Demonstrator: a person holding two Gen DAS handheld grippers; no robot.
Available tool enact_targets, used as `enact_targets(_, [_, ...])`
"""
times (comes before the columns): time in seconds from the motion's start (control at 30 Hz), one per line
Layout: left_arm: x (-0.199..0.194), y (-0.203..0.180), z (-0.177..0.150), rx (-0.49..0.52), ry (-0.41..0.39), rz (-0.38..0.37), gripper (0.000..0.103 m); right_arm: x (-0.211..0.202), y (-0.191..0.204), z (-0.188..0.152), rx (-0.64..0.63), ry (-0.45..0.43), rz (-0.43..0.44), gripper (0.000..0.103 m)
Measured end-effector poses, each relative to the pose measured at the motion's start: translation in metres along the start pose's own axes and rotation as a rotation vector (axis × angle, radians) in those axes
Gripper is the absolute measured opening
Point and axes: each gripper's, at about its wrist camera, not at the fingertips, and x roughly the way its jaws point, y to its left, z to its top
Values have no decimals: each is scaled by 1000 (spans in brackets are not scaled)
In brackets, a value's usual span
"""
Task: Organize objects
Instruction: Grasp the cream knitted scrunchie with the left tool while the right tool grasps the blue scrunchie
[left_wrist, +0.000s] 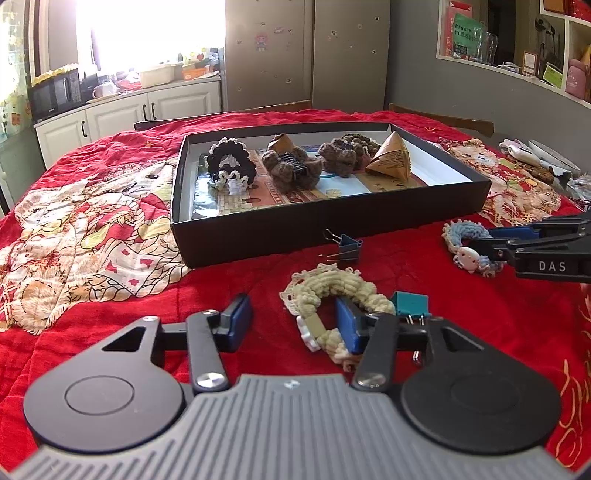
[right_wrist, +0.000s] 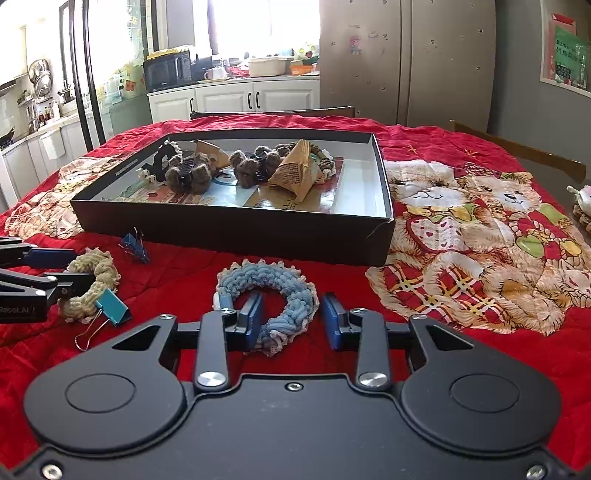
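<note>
Both tongs gape — right tongs (right_wrist: 291, 321) straddle blue scrunchie (right_wrist: 291, 291) before black box (right_wrist: 236, 225); left tongs (left_wrist: 291, 325) straddle beige scrunchie (left_wrist: 332, 284) — squeeze gently

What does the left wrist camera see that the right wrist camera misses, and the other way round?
Only the left wrist view shows the wall shelves with jars and boxes. Only the right wrist view shows the kitchen counter with hanging steel pans and the two-bear print. Both show the black tray, the cream scrunchie at the open left gripper, the blue scrunchie at the open right gripper, and the binder clips.
</note>
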Motion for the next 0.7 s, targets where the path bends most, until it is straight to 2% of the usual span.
enact_targets(0.43, [-2, -5, -1, 7, 2, -33, 29, -1, 4, -1, -23, -2, 4, 20])
enact_targets(0.53, [-3, -6, -1, 5, 3, -46, 20, -1, 5, -1, -28, -3, 5, 17])
enact_targets(0.7, [-4, -9, -1, 27, -1, -43, 17, -2, 8, -2, -49, -5, 2, 13])
